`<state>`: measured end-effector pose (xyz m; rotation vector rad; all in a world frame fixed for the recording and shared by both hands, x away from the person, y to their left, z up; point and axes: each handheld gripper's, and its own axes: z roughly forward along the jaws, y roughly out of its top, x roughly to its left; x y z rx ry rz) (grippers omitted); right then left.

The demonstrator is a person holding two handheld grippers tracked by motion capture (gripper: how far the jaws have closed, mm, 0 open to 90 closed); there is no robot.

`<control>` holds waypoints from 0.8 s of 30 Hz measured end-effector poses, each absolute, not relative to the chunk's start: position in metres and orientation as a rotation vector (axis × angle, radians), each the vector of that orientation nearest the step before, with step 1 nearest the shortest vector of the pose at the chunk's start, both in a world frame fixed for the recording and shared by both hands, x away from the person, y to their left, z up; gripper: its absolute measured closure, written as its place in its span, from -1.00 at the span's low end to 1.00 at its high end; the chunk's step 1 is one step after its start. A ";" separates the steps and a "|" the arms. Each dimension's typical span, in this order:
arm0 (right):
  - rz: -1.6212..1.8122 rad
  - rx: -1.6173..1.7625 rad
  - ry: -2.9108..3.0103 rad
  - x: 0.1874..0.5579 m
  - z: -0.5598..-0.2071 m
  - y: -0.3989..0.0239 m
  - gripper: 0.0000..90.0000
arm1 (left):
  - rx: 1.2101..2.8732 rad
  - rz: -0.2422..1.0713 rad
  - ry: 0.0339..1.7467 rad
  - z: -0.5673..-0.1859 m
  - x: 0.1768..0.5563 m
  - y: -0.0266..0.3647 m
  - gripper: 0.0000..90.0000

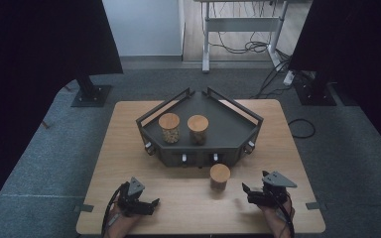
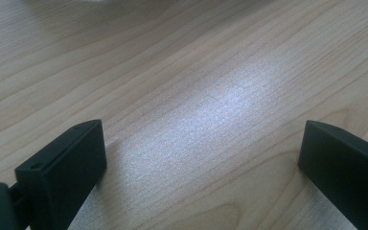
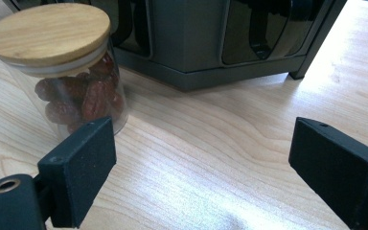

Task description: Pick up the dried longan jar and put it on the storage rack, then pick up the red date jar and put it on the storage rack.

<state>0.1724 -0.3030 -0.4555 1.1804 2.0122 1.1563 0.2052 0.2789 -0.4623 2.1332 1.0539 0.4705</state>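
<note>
- High view: jar of dates [image 1: 220, 177] stands upright, long axis vertical, wooden lid up, on the table [image 1: 129, 148] near the dark corner shelf [image 1: 198, 148], between left gripper [image 1: 151, 203] and right gripper [image 1: 244, 191].
- Left gripper view: jaws spread over bare tabletop.
- Right gripper view: jaws spread, empty; jar left of them. Risk: an off-centre approach could tip the jar.

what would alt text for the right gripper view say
A glass jar of dates with a wooden lid stands on the wooden table before a dark metal rack. The right gripper is open, its fingers empty.
</note>
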 end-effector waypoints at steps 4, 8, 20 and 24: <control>1.169 1.171 2.006 0.171 -0.453 -0.303 -0.81 | 2.133 0.470 1.054 -0.462 0.205 0.279 -0.95; 1.182 1.161 2.000 0.169 -0.451 -0.303 -0.81 | 2.133 0.470 1.054 -0.462 0.205 0.279 -0.95; 1.217 1.124 1.982 0.165 -0.442 -0.300 -0.81 | 2.133 0.470 1.054 -0.462 0.205 0.279 -0.95; 1.229 1.114 1.976 0.164 -0.440 -0.300 -0.81 | 2.133 0.470 1.054 -0.462 0.205 0.279 -0.95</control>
